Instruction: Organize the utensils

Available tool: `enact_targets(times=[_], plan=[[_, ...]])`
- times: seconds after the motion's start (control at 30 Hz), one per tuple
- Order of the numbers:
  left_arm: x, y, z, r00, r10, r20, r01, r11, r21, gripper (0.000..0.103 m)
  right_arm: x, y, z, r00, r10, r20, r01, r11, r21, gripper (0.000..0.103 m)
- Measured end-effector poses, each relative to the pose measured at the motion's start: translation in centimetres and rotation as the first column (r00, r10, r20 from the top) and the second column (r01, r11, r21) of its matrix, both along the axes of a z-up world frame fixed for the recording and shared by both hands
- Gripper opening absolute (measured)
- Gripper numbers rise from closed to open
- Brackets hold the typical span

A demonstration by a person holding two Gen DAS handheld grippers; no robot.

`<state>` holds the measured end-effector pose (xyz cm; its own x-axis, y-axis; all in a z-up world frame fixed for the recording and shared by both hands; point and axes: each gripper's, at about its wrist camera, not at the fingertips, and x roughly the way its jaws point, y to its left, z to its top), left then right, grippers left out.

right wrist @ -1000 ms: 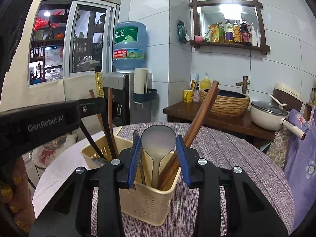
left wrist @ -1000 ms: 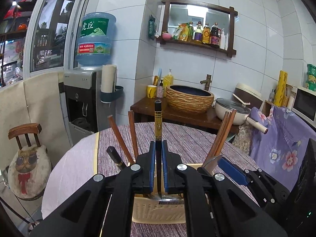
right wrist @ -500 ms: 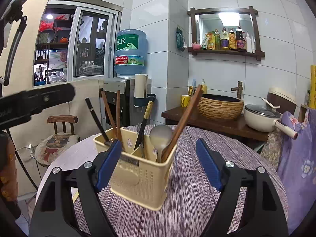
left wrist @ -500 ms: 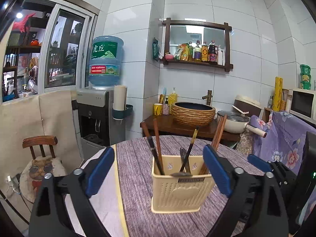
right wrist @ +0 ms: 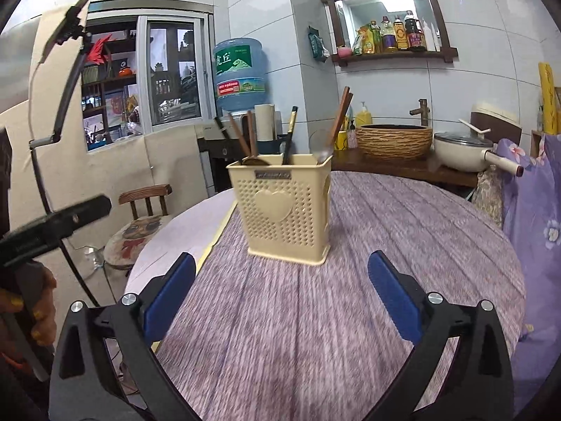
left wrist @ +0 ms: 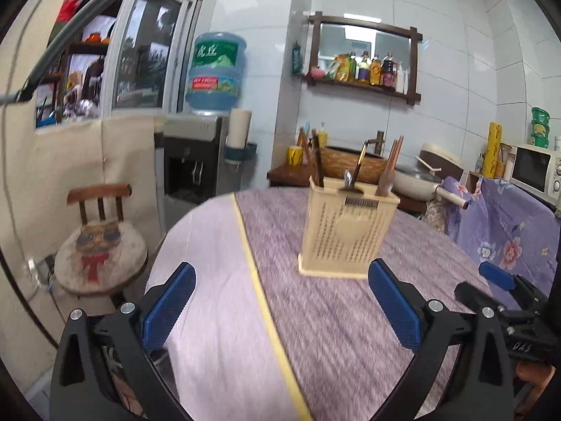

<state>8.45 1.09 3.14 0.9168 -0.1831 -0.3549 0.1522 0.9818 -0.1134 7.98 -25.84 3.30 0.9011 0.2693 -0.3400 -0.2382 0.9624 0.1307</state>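
A cream perforated utensil holder [left wrist: 345,231] with a heart on its side stands upright on the round table; it also shows in the right wrist view [right wrist: 284,210]. Chopsticks, a black-and-gold handled utensil [right wrist: 290,133] and a metal spoon [right wrist: 320,147] stand inside it. My left gripper [left wrist: 280,301] is wide open and empty, well back from the holder. My right gripper [right wrist: 280,294] is wide open and empty, also back from the holder. The right gripper's arm shows at the right edge of the left wrist view [left wrist: 505,301].
The table carries a purple striped cloth [right wrist: 350,298] with a yellow-edged pale strip [left wrist: 259,298] on the left. A chair with a cat cushion [left wrist: 101,245] stands left of the table. A water dispenser [left wrist: 196,161] and a wooden counter with a basket sink [right wrist: 396,137] stand behind.
The left gripper let go of the black-and-gold utensil and the right let go of the spoon. Both opened wide and drew back from the holder, which now stands farther away.
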Motion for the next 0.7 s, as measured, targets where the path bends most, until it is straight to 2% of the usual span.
enact_targets(times=[0.27,0.5,0.7], plan=[[-3.5,0.9,-1.3,0.999,0.041,0.028,-0.042,0.998,0.046,0.098,-5.9,0.9,0.5,0.990,0.042,0.133,-0.041,0.999,-0.013,0.097],[-6.3,0.0,-2.0,0.995,-0.024,0.098,0.021,0.999,0.033,0.098,-9.1,1.1,0.4,0.983,0.067,0.171,-0.063,0.998,-0.027,0.097],[-6.9,-0.2,-1.8,0.994,-0.037,0.105,0.039,0.999,-0.012,0.098,-10.5,0.5,0.5,0.983,0.054,0.177,-0.051,0.998,-0.022,0.097]])
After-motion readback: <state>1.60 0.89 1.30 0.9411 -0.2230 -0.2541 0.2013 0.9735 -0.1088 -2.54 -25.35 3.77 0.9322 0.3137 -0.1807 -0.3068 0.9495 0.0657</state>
